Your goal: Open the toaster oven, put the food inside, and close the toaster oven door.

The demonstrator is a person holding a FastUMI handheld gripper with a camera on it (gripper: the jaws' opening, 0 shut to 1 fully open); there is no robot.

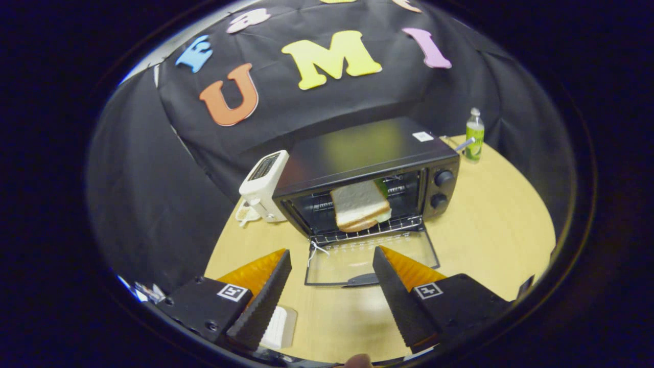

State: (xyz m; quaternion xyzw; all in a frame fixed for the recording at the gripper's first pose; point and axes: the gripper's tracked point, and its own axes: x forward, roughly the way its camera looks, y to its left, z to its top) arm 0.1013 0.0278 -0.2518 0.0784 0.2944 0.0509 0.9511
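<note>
You had a white toaster (263, 186) on the table (490, 230) (wood-toned) and a green bottle (474, 135) farther back.

Setting: a round light-wood table (490, 225) enclosed by a black cloth wall (153, 194). A white toaster (263, 186) and a green bottle (474, 135) stand near the table's far edge.

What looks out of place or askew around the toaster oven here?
The sandwich sits crooked on the rack inside the toaster oven, its front edge hanging over the rack's front towards the lowered door. The claw is open and empty, just short of the door. Nothing is spilled.
</note>
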